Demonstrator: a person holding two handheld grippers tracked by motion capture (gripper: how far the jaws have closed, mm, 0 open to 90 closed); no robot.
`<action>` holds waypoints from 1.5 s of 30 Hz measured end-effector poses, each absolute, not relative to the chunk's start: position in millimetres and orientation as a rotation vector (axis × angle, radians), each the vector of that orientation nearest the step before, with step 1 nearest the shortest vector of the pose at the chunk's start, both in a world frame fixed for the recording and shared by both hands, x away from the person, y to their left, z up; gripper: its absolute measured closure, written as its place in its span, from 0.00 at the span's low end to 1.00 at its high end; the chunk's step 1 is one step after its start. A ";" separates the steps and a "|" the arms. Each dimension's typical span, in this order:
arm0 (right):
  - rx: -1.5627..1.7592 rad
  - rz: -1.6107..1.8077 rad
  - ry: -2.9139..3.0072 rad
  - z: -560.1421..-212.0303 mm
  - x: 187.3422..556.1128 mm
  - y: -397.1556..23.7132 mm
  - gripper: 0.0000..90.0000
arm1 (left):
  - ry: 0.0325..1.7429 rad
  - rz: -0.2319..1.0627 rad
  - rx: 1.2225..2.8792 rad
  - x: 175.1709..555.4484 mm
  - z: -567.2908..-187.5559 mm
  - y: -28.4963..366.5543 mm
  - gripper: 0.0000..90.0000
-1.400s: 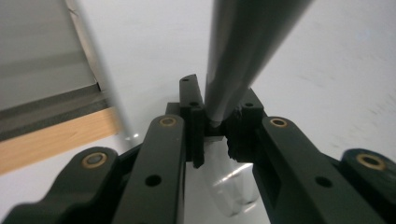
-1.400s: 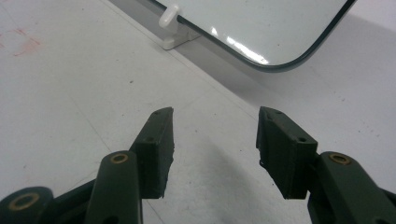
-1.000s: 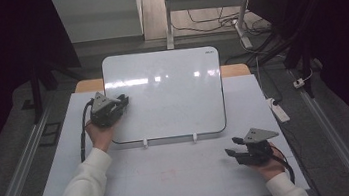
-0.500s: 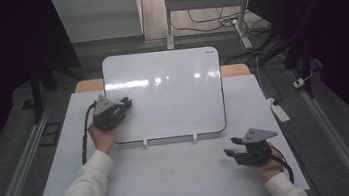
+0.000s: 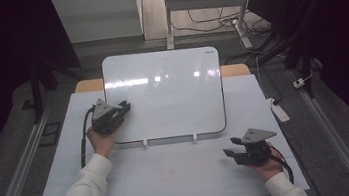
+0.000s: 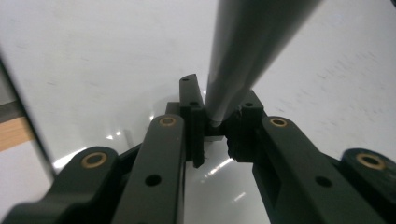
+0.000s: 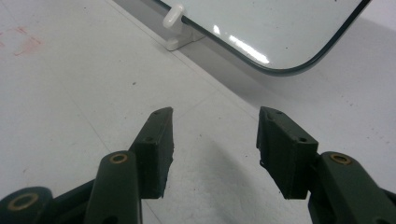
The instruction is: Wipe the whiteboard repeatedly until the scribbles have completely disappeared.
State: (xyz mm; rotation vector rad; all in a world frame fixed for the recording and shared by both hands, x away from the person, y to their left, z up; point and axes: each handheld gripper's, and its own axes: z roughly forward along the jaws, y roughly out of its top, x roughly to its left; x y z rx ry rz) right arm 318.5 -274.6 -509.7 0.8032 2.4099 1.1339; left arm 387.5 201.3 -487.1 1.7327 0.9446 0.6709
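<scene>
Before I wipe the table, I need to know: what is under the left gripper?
The whiteboard lies under the left gripper, which is shut on a dark marker. The marker's tip is covered.

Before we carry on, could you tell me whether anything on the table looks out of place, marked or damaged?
Only one small thing: a faint reddish smudge stains the white table top in front of the whiteboard. The board itself lies square and looks clean. The left gripper holds a dark marker over it.

I see a dark grey marker (image 6: 247,51) clamped upright in my left gripper (image 6: 215,135), over the glossy whiteboard (image 5: 172,95) lying flat on the table.
</scene>
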 end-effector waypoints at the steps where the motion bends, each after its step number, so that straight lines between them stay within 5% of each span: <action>1: 0.807 1.135 2.409 -509.8 318.7 -274.5 0.51 | 0.943 0.676 1.734 387.1 -487.2 202.7 0.86; 7: 0.804 1.136 2.410 -509.8 318.7 -274.4 0.51 | 1.042 0.686 1.630 388.7 -485.3 238.4 0.86; 15: 0.797 1.134 2.410 -509.4 318.7 -273.3 0.51 | 0.952 0.683 1.741 382.3 -490.5 198.1 0.86; 23: 0.794 1.135 2.412 -509.3 318.5 -273.4 0.51 | 1.037 0.683 1.673 378.3 -491.8 232.1 0.86; 30: 0.793 1.133 2.413 -509.4 319.0 -273.5 0.51 | 0.989 0.669 1.717 375.0 -496.2 208.0 0.86; 37: 0.795 1.135 2.414 -509.4 318.5 -273.0 0.51 | 1.094 0.652 1.591 374.1 -496.9 248.2 0.86; 45: 0.791 1.134 2.415 -508.8 318.0 -271.6 0.51 | 0.983 0.653 1.702 375.7 -498.1 202.7 0.86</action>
